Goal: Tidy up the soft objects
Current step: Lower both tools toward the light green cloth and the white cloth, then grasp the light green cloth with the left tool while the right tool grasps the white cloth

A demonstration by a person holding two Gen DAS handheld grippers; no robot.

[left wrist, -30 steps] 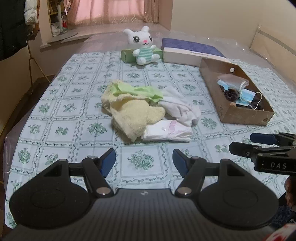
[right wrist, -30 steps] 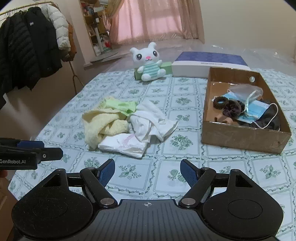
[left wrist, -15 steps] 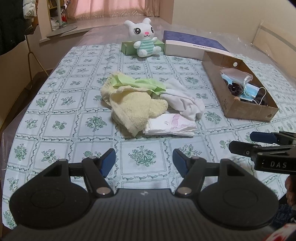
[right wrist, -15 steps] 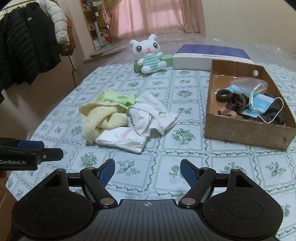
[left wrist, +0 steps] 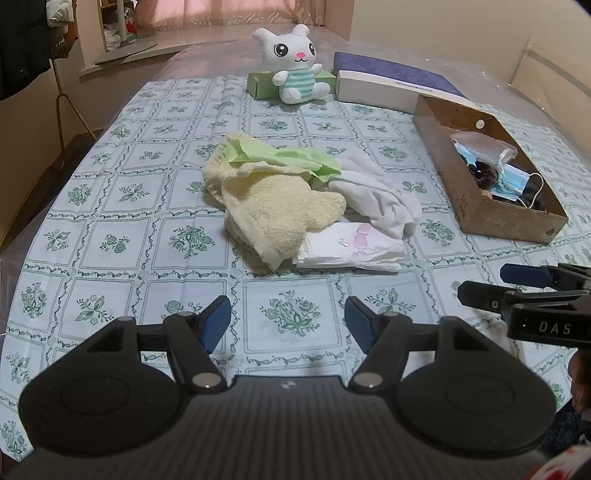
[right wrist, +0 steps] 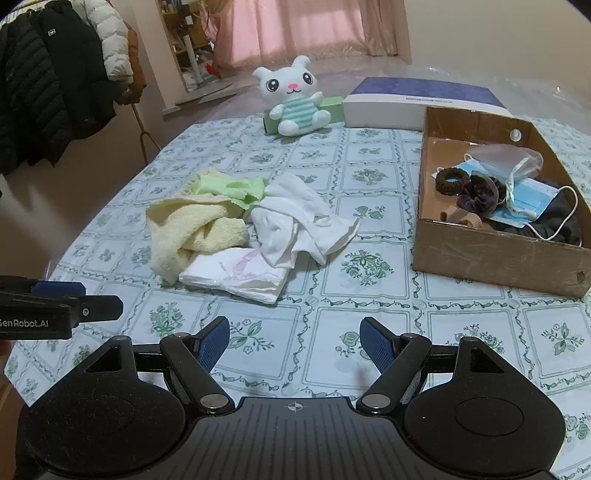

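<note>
left gripper [left wrist: 287, 317] hangs open above the tablecloth [left wrist: 110, 206], near a heap of a yellow towel [left wrist: 273, 210], green cloth [left wrist: 280, 157] and white cloth [left wrist: 373, 192].

Pink curtains [right wrist: 306, 33] are drawn across a lit window; dark jackets [right wrist: 48, 85] are hung against the cream wall [right wrist: 498, 37]

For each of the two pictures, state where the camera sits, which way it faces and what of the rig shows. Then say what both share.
Left wrist: on the left gripper, facing down over the cloth pile; right gripper enters at right.
Right wrist: on the right gripper, same direction; left gripper enters at left.
Shared: pile, plush toy, cardboard box.
</note>
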